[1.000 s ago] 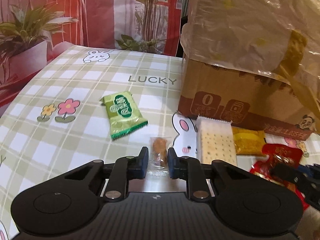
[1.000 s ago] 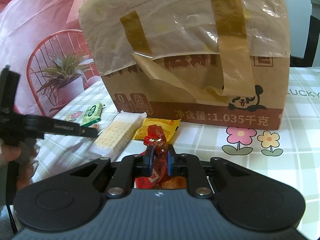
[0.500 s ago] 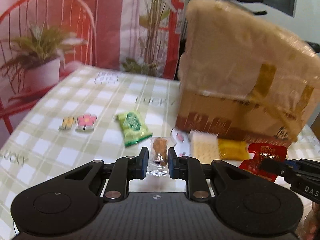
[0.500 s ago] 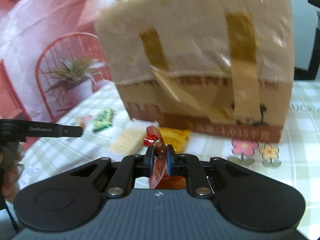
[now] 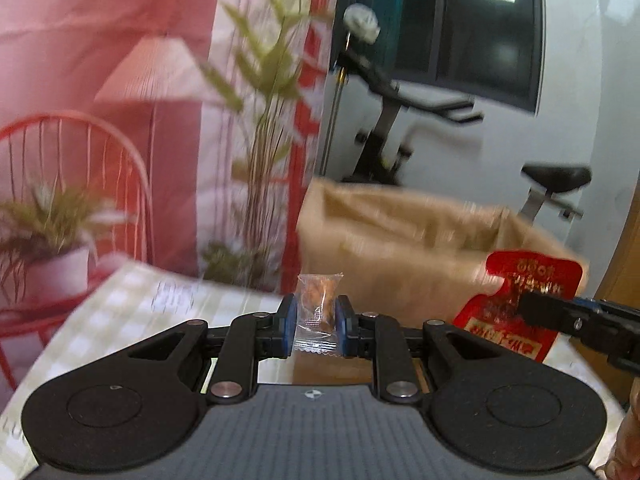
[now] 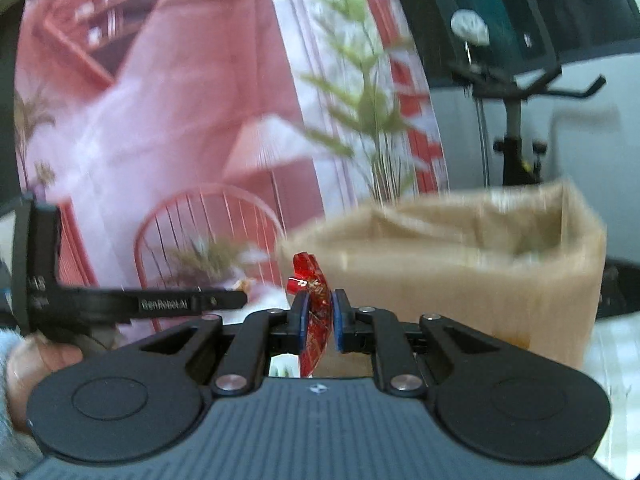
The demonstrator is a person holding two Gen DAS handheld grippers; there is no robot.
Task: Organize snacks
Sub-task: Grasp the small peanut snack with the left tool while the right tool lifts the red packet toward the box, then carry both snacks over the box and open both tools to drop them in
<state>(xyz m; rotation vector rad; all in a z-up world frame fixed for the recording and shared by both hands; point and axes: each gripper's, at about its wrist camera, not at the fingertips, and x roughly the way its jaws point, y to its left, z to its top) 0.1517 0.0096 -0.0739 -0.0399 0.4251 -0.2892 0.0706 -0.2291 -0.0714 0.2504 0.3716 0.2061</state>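
Crinkly clear snack packet (image 5: 318, 312) pinched in left tool (image 5: 317, 317); glossy red sachet (image 6: 314, 320) in right tool (image 6: 320, 318).

Two grippers are showing: the left gripper (image 5: 316, 316) and the right gripper (image 6: 319, 317), each clamping one snack. Two snacks are showing: one clear packet (image 5: 318, 312) with a brown piece inside, and one red packet (image 5: 516, 304). One box (image 6: 460, 276) is standing open-topped beyond them. One checked table (image 5: 132, 312) is carrying it. One exercise bike (image 5: 400, 120) is standing behind. One hand (image 6: 40, 364) is showing at the left edge of the right wrist view.
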